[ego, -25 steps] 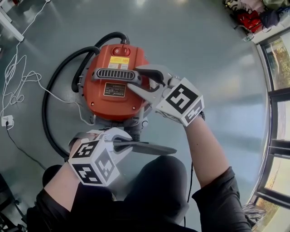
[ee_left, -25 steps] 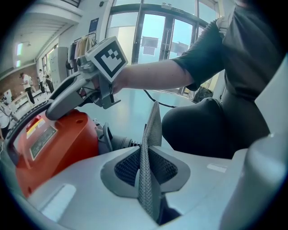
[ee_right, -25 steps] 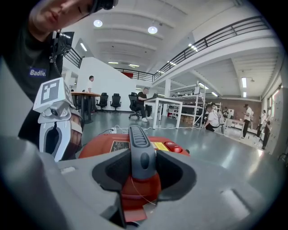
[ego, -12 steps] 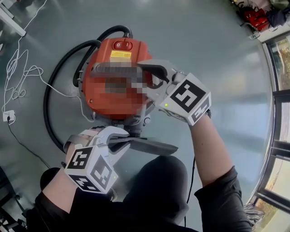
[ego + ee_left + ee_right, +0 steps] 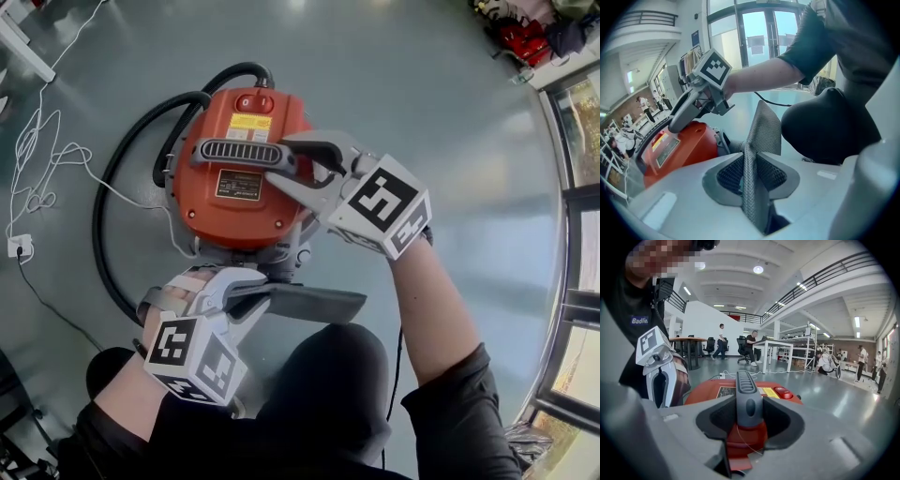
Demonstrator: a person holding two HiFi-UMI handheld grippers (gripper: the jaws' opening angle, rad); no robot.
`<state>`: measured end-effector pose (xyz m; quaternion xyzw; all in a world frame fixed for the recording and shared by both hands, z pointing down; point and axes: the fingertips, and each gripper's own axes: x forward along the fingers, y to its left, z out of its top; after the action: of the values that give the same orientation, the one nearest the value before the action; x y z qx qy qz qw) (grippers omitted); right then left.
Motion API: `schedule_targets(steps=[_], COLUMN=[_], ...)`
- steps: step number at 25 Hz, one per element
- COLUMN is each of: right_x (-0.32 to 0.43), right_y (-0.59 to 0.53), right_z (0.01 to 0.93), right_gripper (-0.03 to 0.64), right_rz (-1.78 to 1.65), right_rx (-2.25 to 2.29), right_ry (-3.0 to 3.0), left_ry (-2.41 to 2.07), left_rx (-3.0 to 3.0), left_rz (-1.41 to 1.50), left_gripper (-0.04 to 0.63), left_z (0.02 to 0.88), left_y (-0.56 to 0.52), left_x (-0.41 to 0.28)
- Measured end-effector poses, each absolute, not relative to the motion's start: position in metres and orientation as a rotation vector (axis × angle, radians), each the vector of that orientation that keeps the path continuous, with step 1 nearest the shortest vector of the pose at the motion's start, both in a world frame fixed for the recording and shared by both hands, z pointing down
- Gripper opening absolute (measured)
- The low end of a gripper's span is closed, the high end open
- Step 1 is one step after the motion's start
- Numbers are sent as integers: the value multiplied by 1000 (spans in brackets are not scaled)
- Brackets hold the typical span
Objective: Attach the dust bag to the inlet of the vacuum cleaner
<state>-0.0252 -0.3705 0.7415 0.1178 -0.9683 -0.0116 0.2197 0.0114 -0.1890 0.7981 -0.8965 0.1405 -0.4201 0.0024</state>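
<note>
An orange vacuum cleaner stands on the floor with a grey handle across its top. My right gripper is shut on that handle, whose end sits between the pads. At the vacuum's near side, my left gripper holds a flat grey mesh dust bag just in front of the grey inlet fitting. In the left gripper view the bag stands on edge between the pads. The left jaws have just been opening a little, and the pads still press on the fabric.
A black hose loops round the vacuum's left side. A white cable and plug strip lie at the far left. The person's knee is right below the bag. Windows line the right edge. Tables and people fill the hall behind.
The left gripper has tilted slightly with the bag still in it. The right gripper stays on the handle, and the vacuum has not moved.
</note>
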Motion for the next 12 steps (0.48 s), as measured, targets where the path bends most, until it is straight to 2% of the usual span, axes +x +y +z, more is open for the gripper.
schedule_targets(steps=[8,12], right_x=[-25,-25], right_y=[-371,-371], right_z=[741,741], right_gripper=[152,152], right_rz=[-26,-22], right_rx=[338,356], right_ry=[-2673,-2672], left_ry=[204,409], left_rx=[-2682,-2727], left_rz=[-1328,-1297], left_gripper=[110,114], left_z=[800,797], left_y=[-191,-193], left_x=[19,17])
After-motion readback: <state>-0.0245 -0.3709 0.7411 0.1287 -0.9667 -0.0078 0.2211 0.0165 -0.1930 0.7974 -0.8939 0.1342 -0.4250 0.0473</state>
